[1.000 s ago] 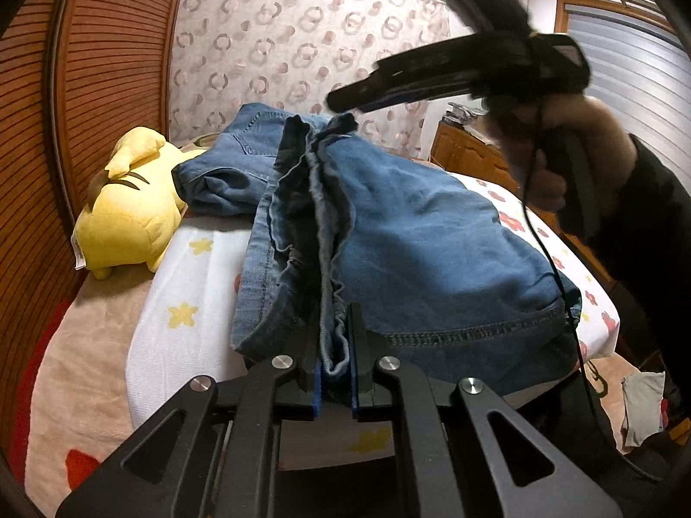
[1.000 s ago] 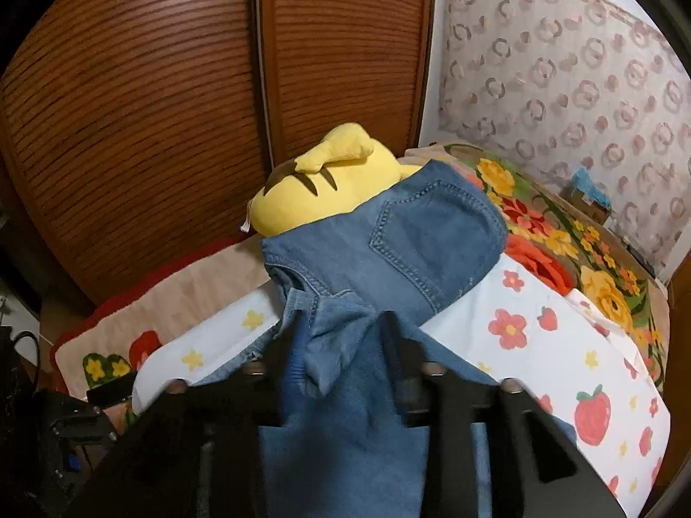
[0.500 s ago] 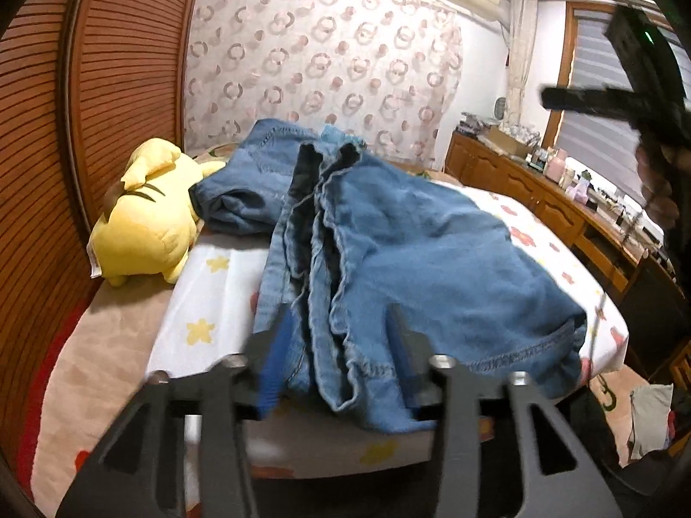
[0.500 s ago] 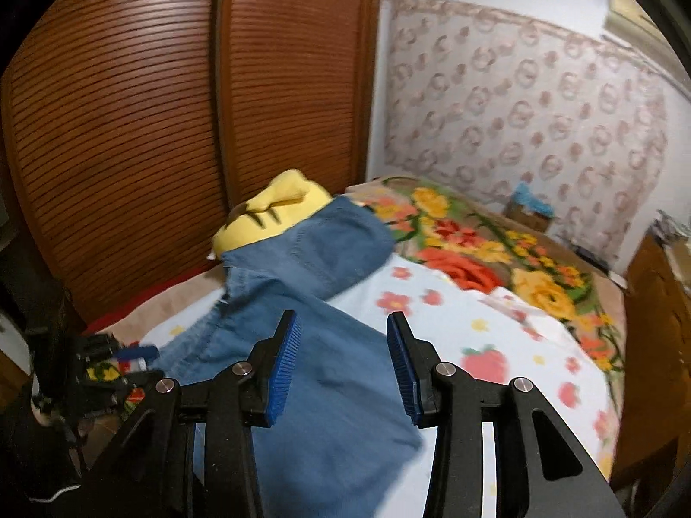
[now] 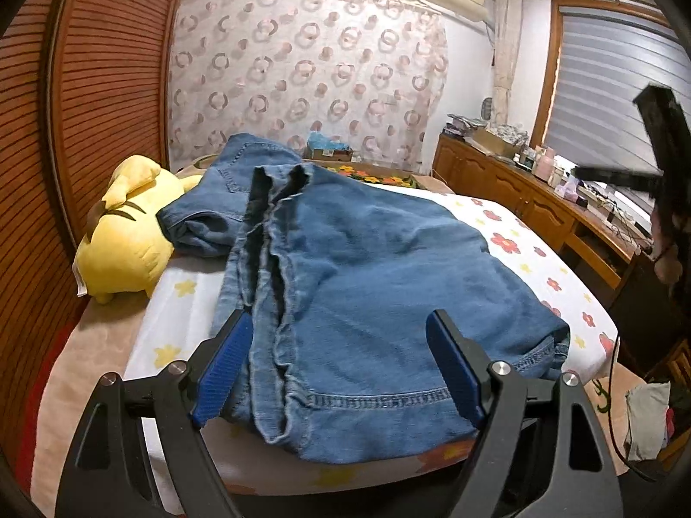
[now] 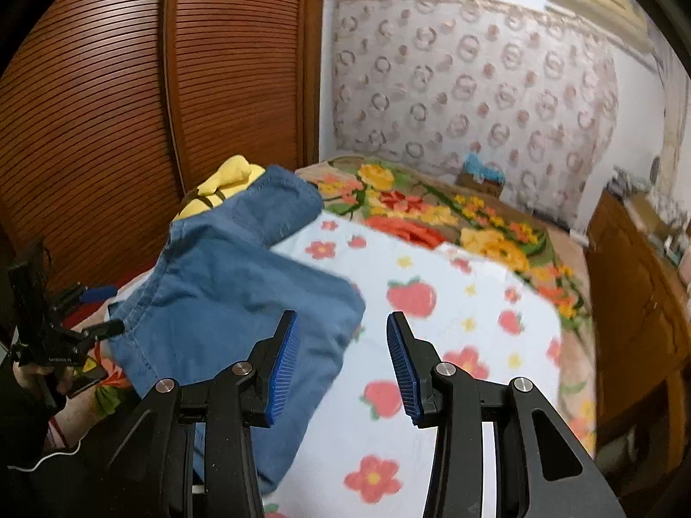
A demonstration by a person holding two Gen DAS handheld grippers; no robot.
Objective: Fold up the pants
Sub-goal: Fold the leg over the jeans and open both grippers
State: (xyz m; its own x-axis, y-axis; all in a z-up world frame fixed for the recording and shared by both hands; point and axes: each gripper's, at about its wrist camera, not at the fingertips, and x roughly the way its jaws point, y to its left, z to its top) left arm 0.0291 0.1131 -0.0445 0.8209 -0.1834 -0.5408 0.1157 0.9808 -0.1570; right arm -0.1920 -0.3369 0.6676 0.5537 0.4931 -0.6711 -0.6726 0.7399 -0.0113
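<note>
**Item: denim pants, one fold laid, both tools released**

Left wrist view. The jeans [image 5: 367, 285] lay on the bed [image 5: 518, 250], doubled over once, hems and bunched seam edges nearest the camera, the waist end resting against a yellow plush toy [image 5: 125, 241]. The left tool [image 5: 341, 367] stood spread, its jaws having just been opening; the hem lay between the pads, untouched by them. Judged: first fold done, a further fold and squaring of the ragged left edge remained. Room: slatted wooden wardrobe doors [image 5: 86, 108], ring-patterned curtain, air conditioner, wooden dresser [image 5: 518, 190] under a blind.

Right wrist view. The right tool [image 6: 341, 362] was parted and held nothing, hovering over the flower-printed sheet [image 6: 453, 302] just beside the jeans' edge. The picture was blurred. A floral blanket [image 6: 432, 211] covered the bed's far end.
</note>
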